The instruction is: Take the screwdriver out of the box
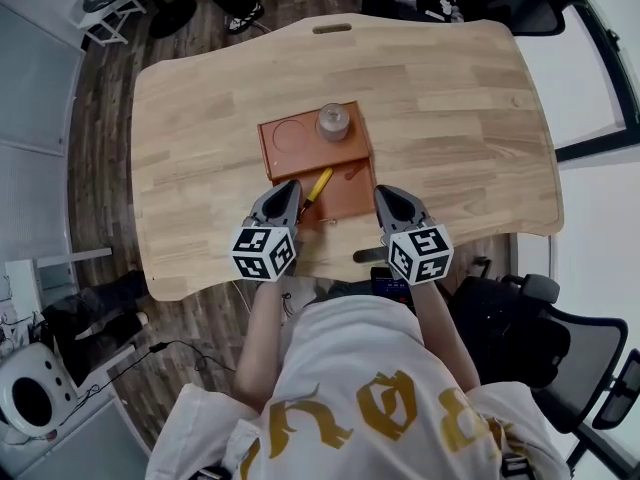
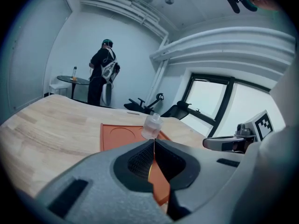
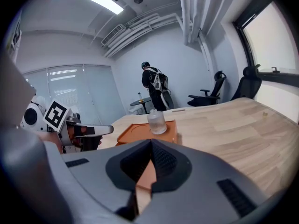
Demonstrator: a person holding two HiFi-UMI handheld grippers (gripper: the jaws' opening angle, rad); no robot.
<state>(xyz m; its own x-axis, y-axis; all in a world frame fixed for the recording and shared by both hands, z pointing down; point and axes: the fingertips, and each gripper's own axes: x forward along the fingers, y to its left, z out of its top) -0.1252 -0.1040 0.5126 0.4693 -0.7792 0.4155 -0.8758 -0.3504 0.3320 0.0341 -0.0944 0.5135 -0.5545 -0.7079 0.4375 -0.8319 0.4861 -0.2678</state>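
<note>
An orange-brown box [image 1: 300, 136] lies open in the middle of the wooden table [image 1: 470, 118]. A screwdriver with a yellow handle [image 1: 318, 185] lies slanted in the box's near part. A clear jar [image 1: 333, 122] stands at the box's far edge. My left gripper [image 1: 292, 186] is shut and empty, its tips just left of the screwdriver at the box's near left corner. My right gripper [image 1: 381, 194] is also shut and empty, at the near right corner. From the left gripper [image 2: 153, 141], box [image 2: 117, 135] and jar [image 2: 152, 126] lie ahead. The right gripper [image 3: 151, 141] faces box [image 3: 135, 134] and jar [image 3: 156, 122].
A person [image 2: 105, 73] stands far off beside a small round table [image 2: 74, 80]. Office chairs stand at the right [image 1: 560, 348] and beyond the table [image 3: 212, 90]. A dark object [image 1: 368, 256] sits at the table's near edge. A white device [image 1: 30, 393] rests on the floor at lower left.
</note>
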